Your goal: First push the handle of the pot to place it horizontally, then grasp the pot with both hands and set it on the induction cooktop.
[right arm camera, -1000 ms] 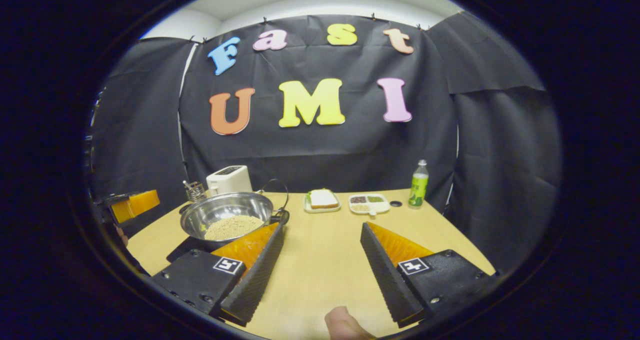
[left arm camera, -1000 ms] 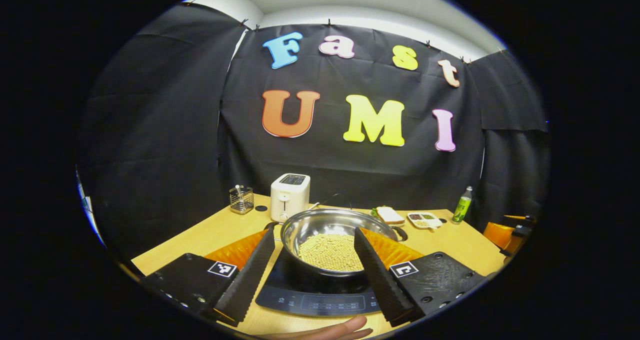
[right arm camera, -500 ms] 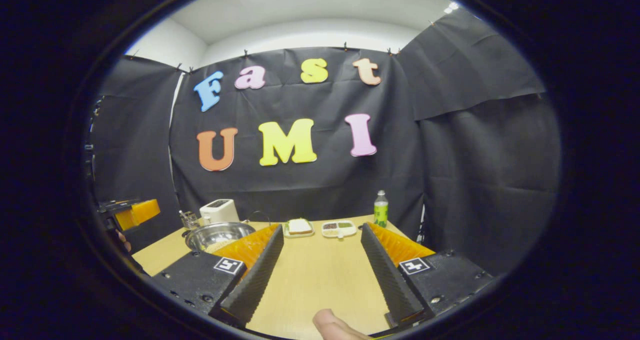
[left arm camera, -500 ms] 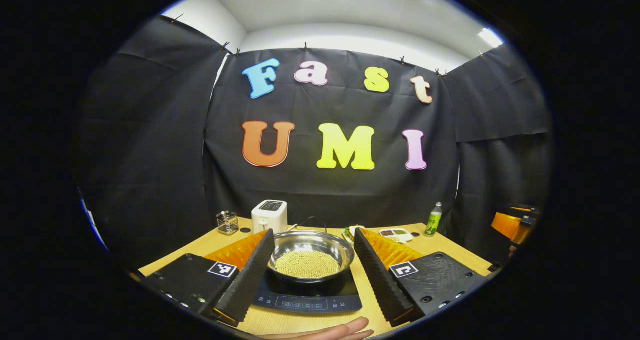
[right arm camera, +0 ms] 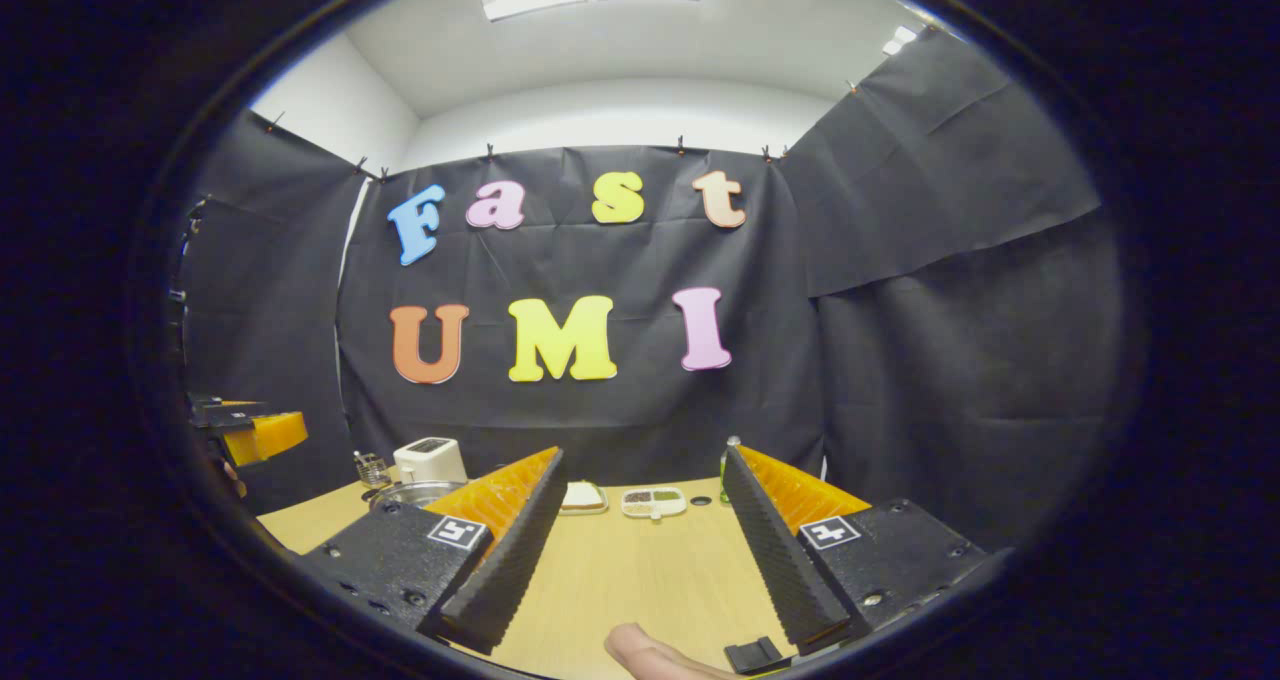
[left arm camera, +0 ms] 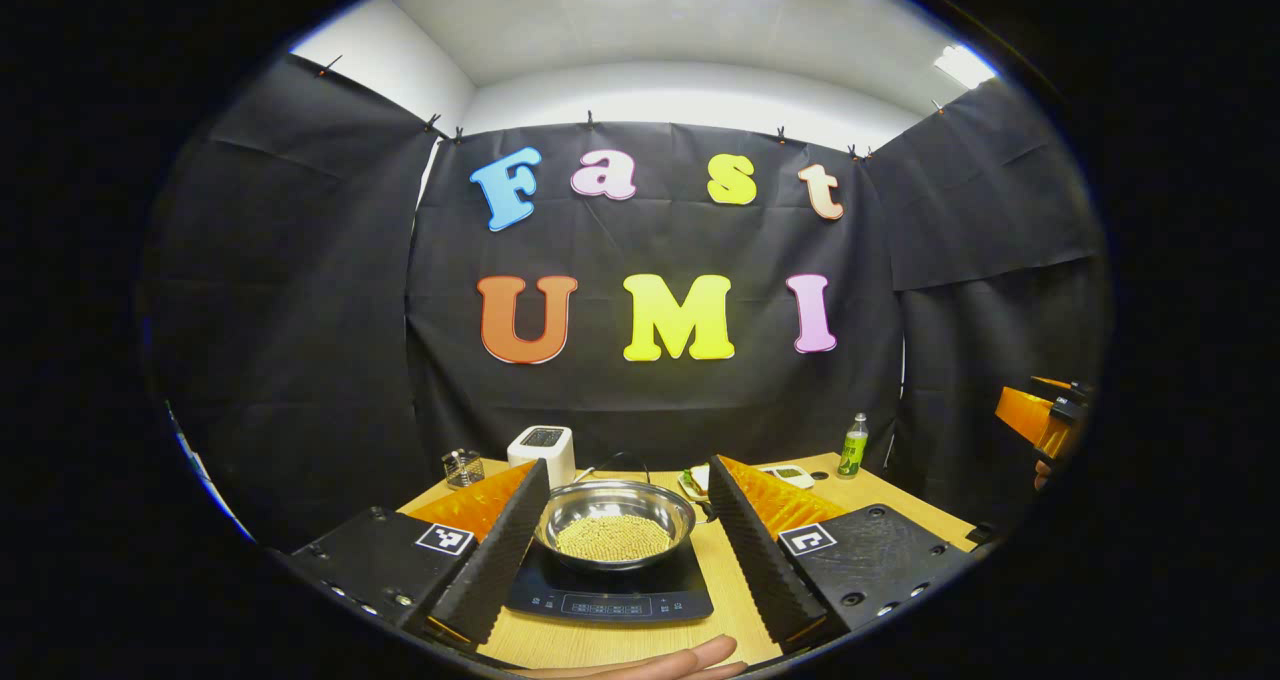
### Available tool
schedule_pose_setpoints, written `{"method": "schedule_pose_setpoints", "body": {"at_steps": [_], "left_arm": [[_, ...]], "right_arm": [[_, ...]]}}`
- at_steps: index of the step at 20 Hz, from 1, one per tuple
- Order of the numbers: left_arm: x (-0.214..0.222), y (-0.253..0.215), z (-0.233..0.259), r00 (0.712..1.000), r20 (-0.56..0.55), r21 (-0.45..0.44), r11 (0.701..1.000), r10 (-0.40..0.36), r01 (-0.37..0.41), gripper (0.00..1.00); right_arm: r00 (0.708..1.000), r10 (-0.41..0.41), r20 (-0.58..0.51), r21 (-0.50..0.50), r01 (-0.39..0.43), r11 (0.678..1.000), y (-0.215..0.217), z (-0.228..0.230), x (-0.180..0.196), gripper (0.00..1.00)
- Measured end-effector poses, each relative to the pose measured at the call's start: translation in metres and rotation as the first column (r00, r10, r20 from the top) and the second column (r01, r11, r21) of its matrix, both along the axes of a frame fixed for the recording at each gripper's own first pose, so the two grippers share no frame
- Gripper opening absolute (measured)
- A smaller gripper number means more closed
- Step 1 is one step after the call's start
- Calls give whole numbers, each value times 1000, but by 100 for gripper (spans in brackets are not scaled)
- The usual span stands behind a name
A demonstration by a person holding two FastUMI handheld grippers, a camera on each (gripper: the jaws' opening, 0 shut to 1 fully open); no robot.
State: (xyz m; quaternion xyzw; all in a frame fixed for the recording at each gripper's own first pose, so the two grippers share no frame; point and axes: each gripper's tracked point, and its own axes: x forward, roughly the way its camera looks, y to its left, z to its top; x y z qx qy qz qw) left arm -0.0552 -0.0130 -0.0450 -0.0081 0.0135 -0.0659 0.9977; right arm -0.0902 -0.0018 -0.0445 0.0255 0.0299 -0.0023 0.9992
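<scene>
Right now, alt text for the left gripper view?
A steel pot of pale beans sits on a black induction cooktop on a wooden table, framed between the open left tongs. Behind stand a white toaster and a green bottle.

From the left gripper view, my left claw's fingers cover the induction cooktop's two sides and the plate behind the pot. The pot's handle is too small for me to make out. The hand at the bottom is cut off by the edge. In the right gripper view, my right claw's left finger hides most of the pot; the bottle barely peeks over the right finger. The far claw is cropped.
</scene>
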Motion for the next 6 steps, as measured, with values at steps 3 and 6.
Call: {"method": "schedule_pose_setpoints", "body": {"at_steps": [3,6], "left_arm": [[-6,1,8,1000,20,1,1000,9,-9,95],[-10,-2,15,999,39,-2,1000,-5,5,84]], "right_arm": [[1000,-2,3,-4,2,1000,-6,5,0,97],[1000,-18,14,-15,19,1000,-15,11,0,99]]}}
